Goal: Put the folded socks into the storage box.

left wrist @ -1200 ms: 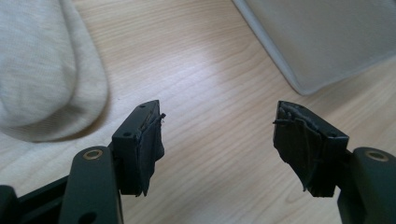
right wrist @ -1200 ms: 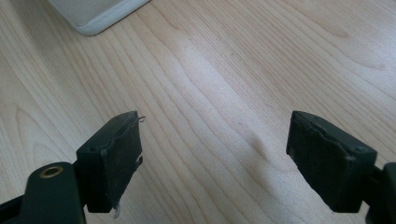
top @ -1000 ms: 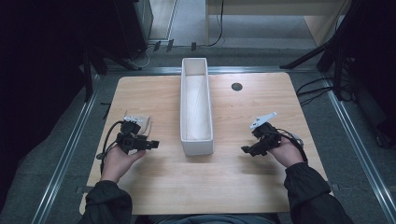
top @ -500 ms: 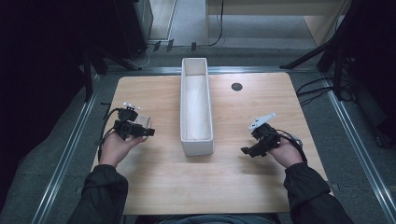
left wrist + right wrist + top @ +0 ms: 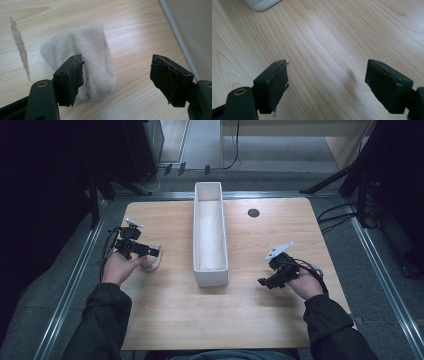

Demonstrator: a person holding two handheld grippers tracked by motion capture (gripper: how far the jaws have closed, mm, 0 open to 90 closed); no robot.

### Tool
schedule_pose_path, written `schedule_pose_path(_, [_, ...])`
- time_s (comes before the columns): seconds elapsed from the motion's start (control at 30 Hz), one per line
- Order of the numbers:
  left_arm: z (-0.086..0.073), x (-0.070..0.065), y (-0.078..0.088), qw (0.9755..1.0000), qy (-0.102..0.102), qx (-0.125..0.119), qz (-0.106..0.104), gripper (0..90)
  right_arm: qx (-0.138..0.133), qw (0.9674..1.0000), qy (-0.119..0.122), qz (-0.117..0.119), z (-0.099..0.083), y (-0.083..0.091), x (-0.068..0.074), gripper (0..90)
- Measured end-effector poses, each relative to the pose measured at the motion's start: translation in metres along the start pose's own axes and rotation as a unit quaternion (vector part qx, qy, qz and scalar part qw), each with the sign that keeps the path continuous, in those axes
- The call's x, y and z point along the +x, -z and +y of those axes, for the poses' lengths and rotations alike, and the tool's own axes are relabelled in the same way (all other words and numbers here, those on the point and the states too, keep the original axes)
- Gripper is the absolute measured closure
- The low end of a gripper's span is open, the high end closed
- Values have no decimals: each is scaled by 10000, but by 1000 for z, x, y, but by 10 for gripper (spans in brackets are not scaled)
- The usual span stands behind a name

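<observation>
Wooden bench [image 5: 170,320] across centre frame of the high view, long white tray [image 5: 210,237] standing lengthwise down its middle, narrow end toward the lower edge. Left gripper [image 5: 150,252] at centre-left of that view, fingers spread wide and holding nothing, poised over a small pale folded cloth [image 5: 151,263] lying on the bench just left of the tray. In the left gripper view, cloth [image 5: 85,67] sits centre-left, partly behind the left finger [image 5: 70,80], the other finger well clear to the right with bare wood between; grey tray wall at upper right of that frame. Probably lined up this way to straddle the cloth before closing; contact with the cloth not certain from these views. Right gripper [image 5: 267,281] at lower right of the high view, resting low on bare wood beside the tray's near end, likely parked out of the way. Right gripper view: fingers [image 5: 272,85] wide apart, empty, plain grain between them, white tray corner at upper left. Small dark round spot [image 5: 253,212] on the bench at upper right of the tray. No brands, labels or writing legible anywhere.
</observation>
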State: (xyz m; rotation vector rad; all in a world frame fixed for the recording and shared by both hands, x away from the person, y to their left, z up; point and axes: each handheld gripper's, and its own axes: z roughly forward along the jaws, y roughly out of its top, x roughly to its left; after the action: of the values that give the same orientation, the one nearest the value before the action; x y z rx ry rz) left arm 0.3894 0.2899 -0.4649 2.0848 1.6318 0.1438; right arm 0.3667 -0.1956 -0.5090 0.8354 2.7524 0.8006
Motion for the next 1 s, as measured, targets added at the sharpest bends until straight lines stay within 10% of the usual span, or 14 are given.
schedule_pose_path(0.47, [-2, 20, -25, 9988, 411, 148, 242, 193, 49, 10000, 50, 15, 0, -2, 1, 182])
schedule_pose_path(1.0, [-10, 17, -44, 9981, 427, 154, 408, 201, 54, 10000, 60, 39, 0, -2, 2, 183])
